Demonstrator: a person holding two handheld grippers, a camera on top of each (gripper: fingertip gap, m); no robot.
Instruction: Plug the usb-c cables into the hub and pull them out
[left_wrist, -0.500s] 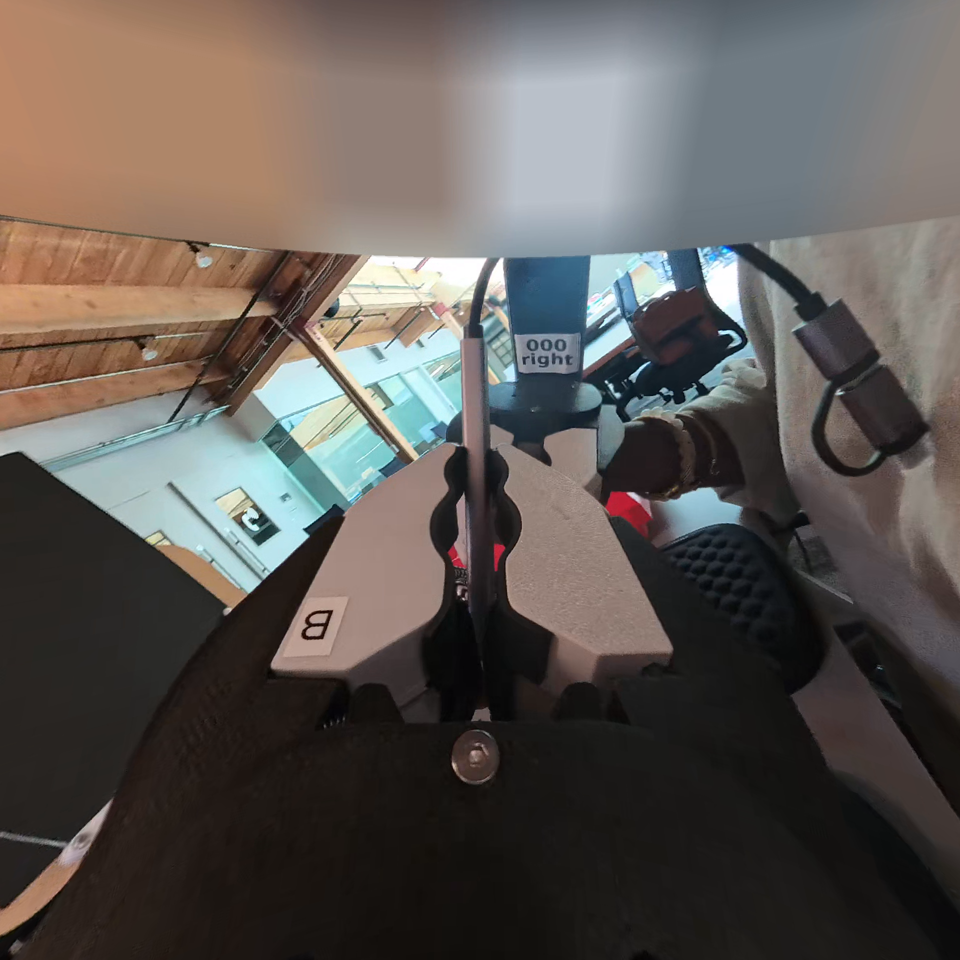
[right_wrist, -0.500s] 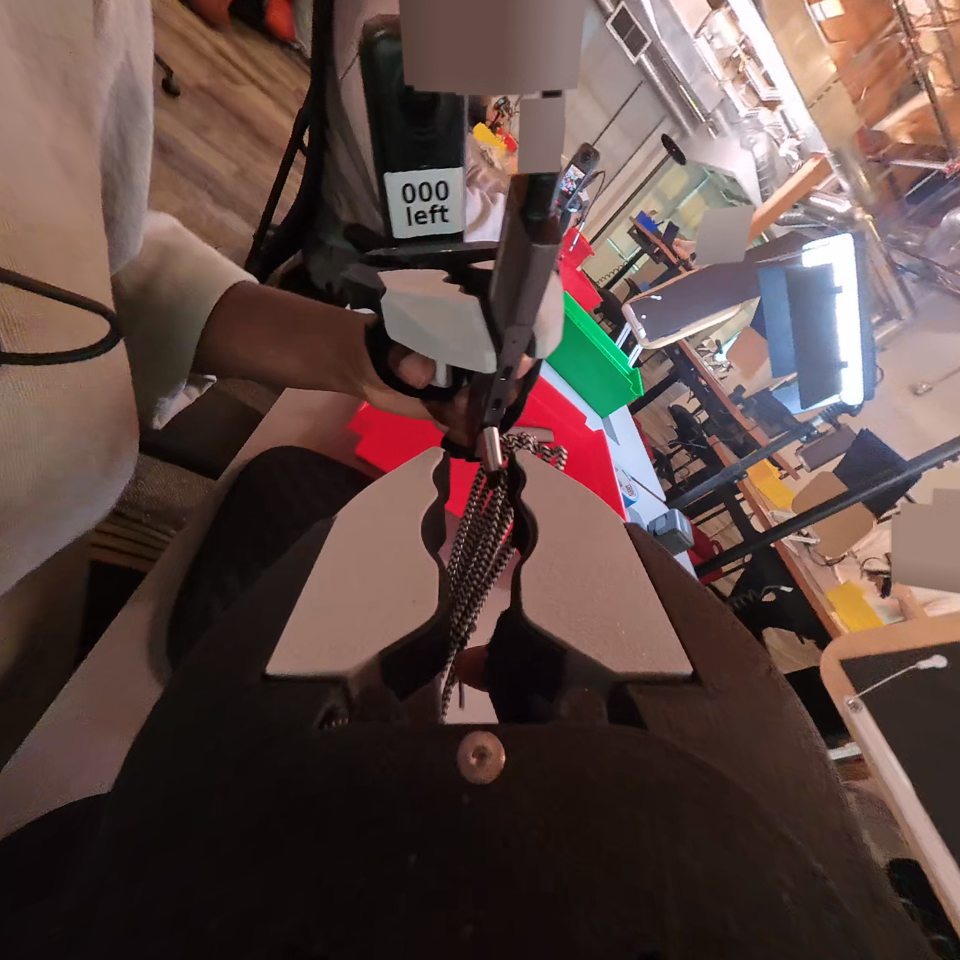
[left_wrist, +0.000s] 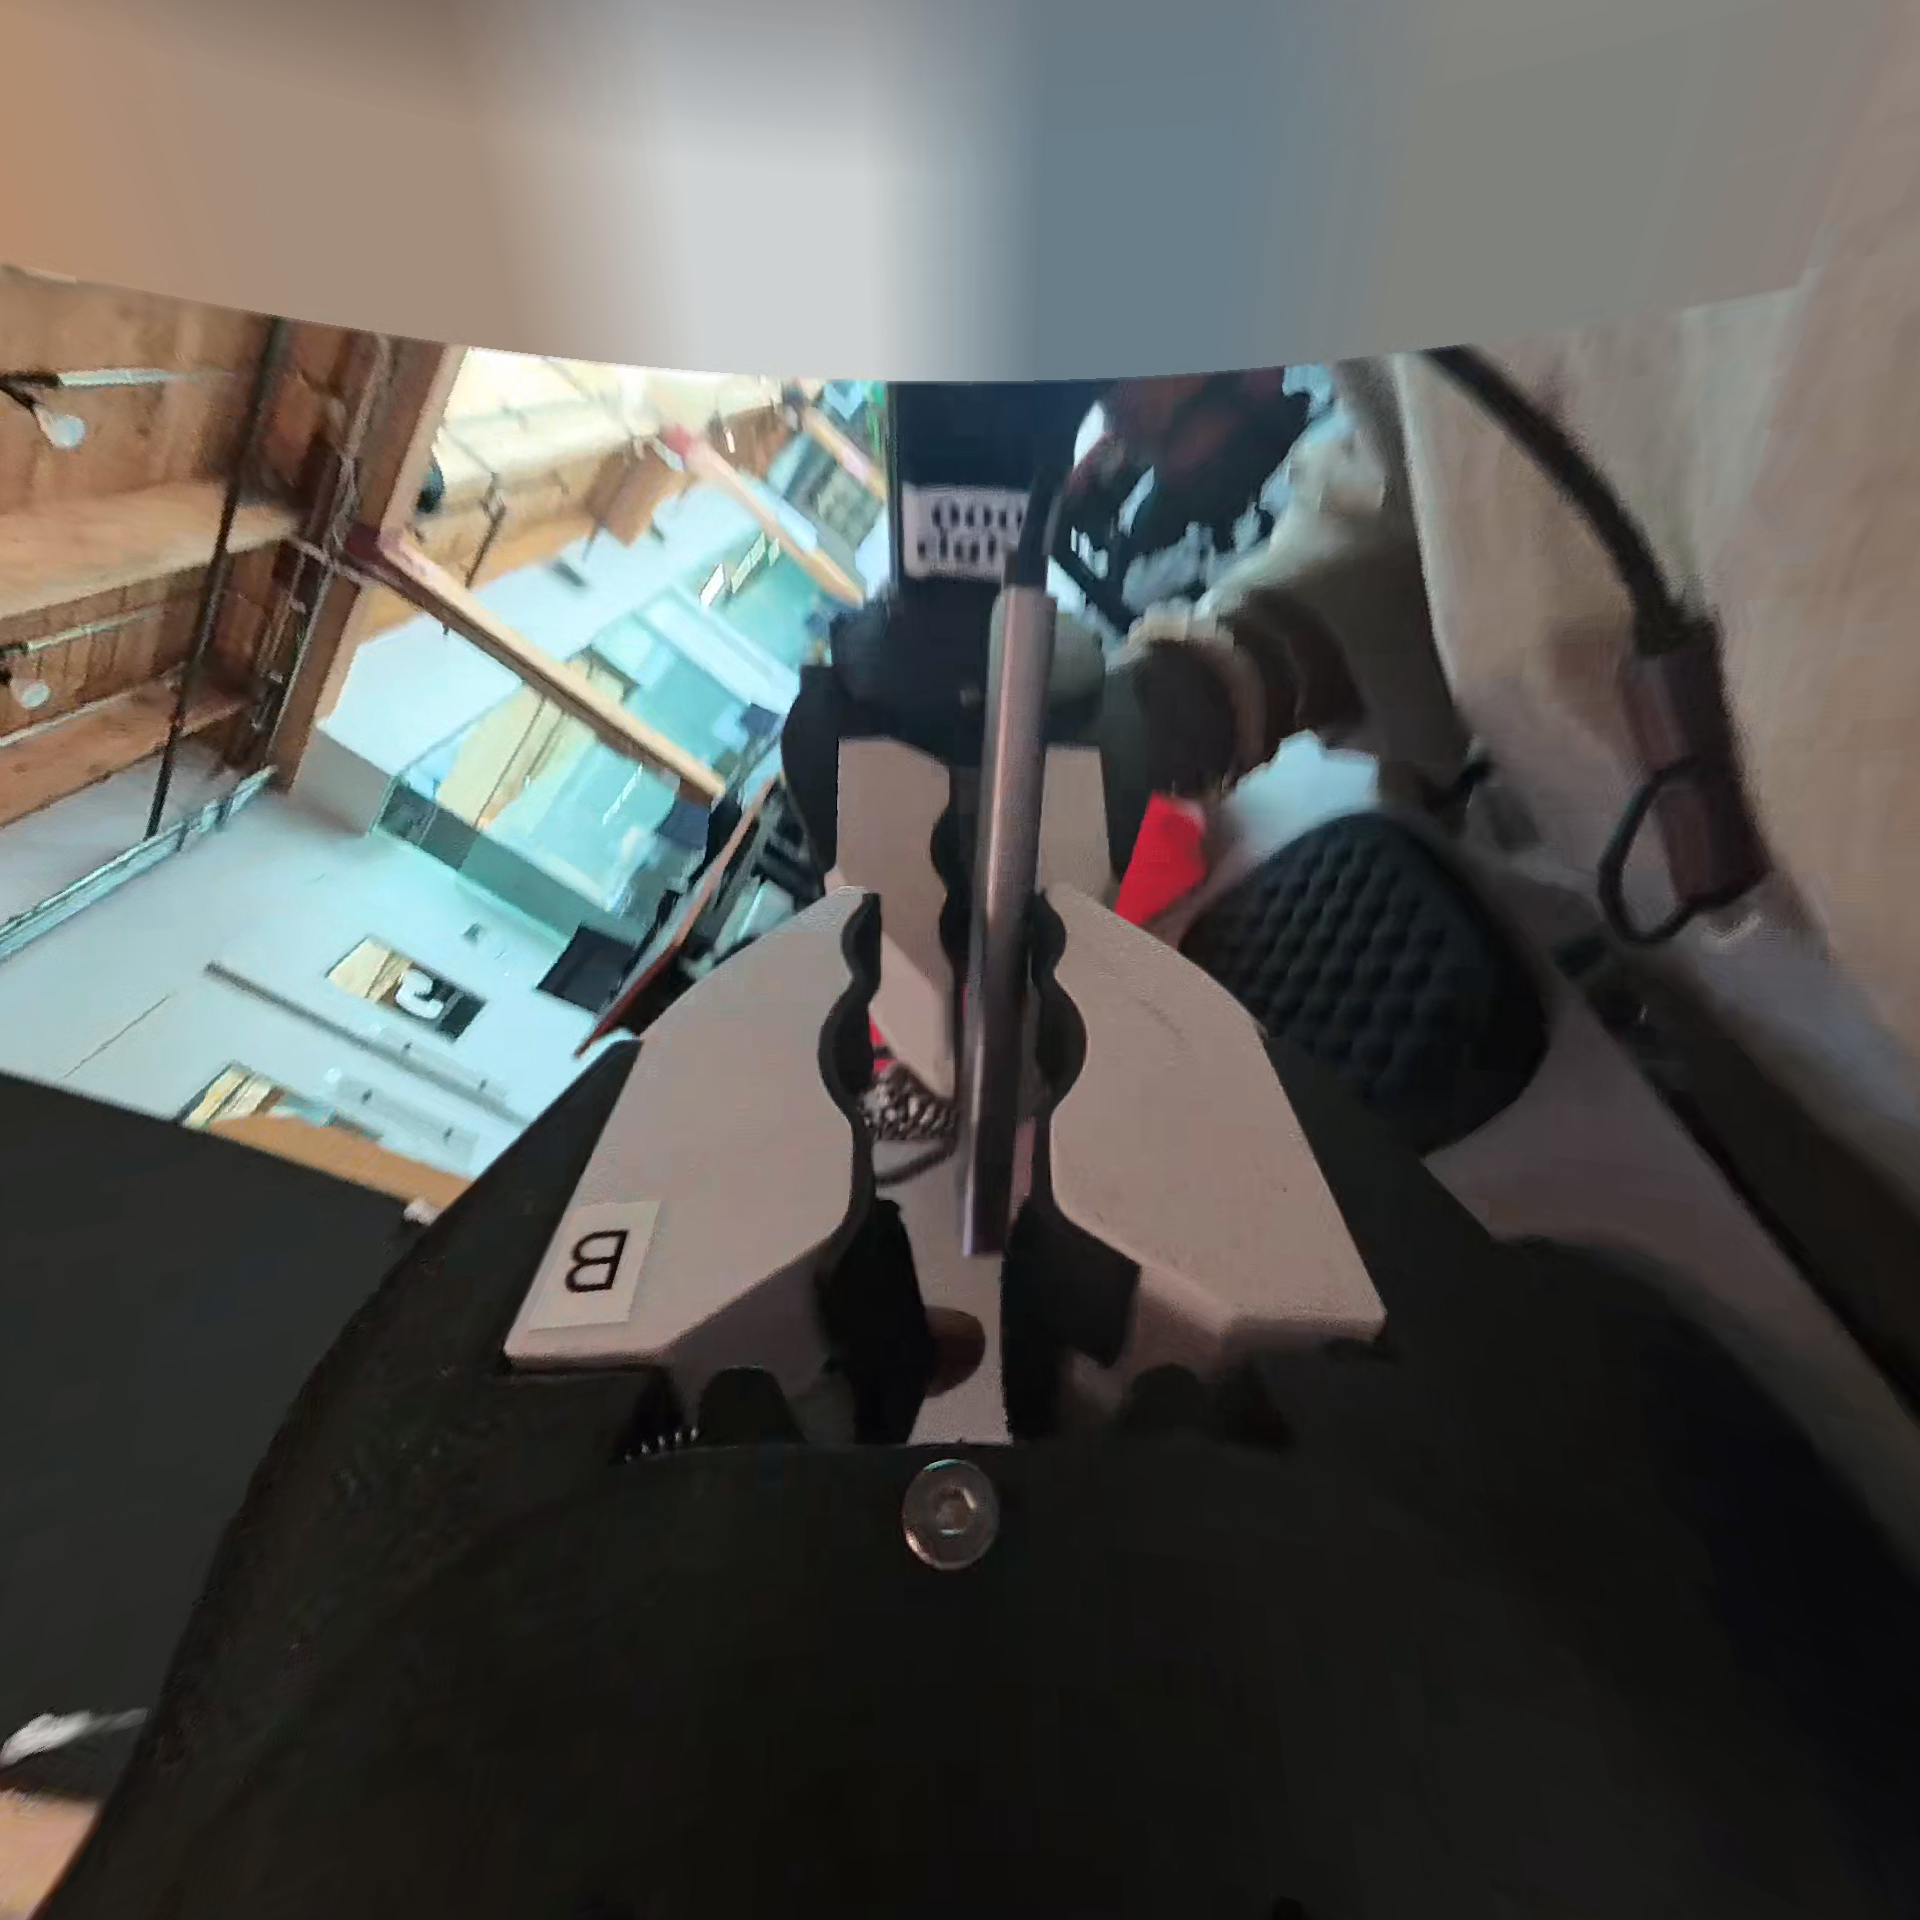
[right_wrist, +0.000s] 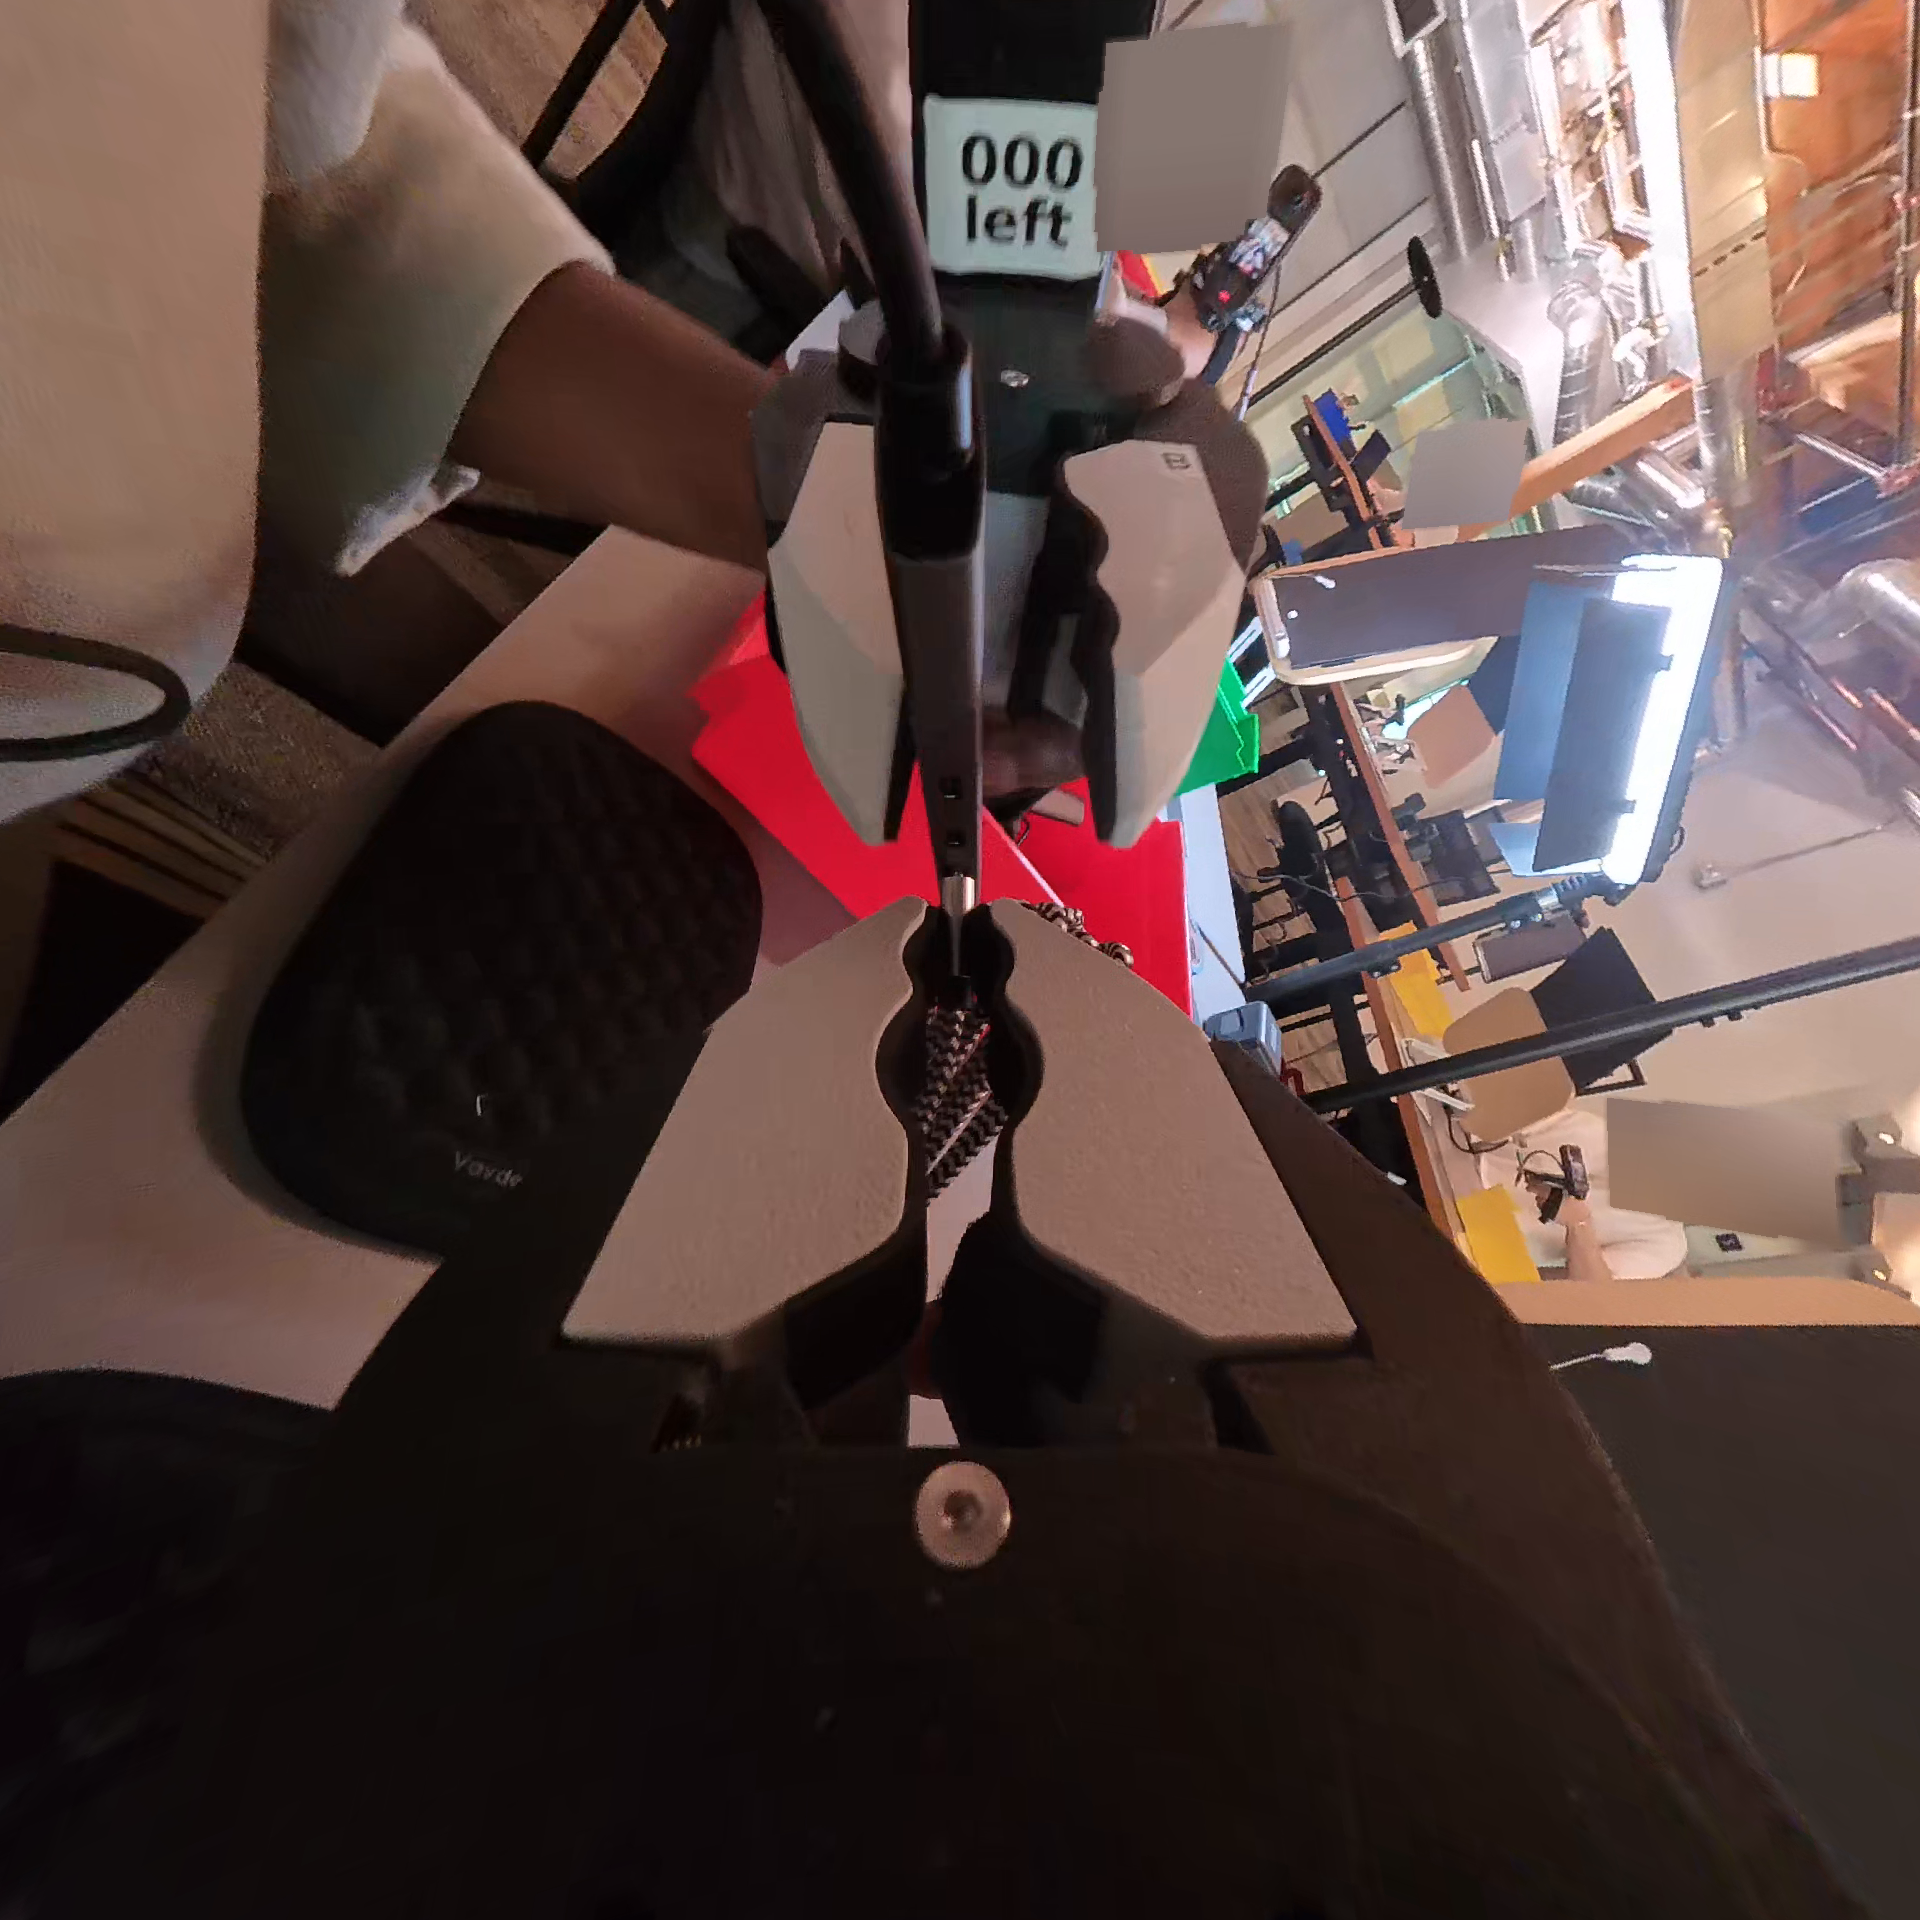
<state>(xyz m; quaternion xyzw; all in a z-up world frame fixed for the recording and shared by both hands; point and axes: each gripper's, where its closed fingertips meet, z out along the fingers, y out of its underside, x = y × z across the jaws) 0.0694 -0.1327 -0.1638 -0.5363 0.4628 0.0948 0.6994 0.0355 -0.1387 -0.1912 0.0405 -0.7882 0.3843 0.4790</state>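
A slim grey hub (right_wrist: 940, 665) stands on edge in mid-air, one narrow end pointing toward the camera in the right wrist view. A thick black lead (right_wrist: 883, 208) leaves its far end. Small ports line the thin edge near its lower end. A silver plug (right_wrist: 959, 896) of a black-and-white braided cable (right_wrist: 951, 1101) meets that lower end. In the left wrist view the hub (left_wrist: 1008, 883) appears as a thin upright bar, blurred.
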